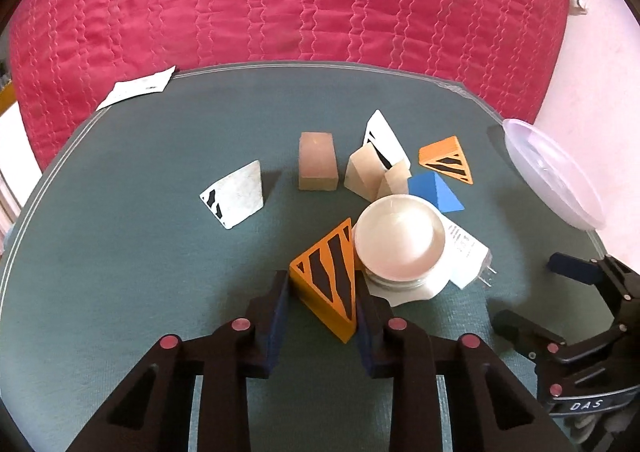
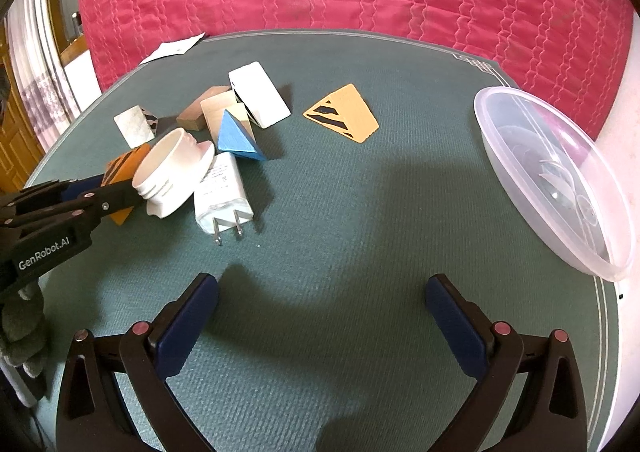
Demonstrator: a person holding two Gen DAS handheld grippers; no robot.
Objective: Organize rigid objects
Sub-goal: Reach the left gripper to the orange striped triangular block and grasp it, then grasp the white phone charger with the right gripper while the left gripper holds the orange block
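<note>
Left gripper (image 1: 322, 316) fingers (image 1: 276, 316) sit close on both sides of the orange striped wedge (image 1: 328, 276), apparently pinching it on the desk (image 1: 120, 272); lift off not evident. Right gripper (image 2: 322, 328) fingers spread wide, holding nothing. Wedge touches the white jar (image 1: 400, 244), beside the charger (image 1: 468, 256). Best lift straight up, grip firm on slanted faces, then head toward the clear bowl (image 2: 560, 179), likely target.
</note>
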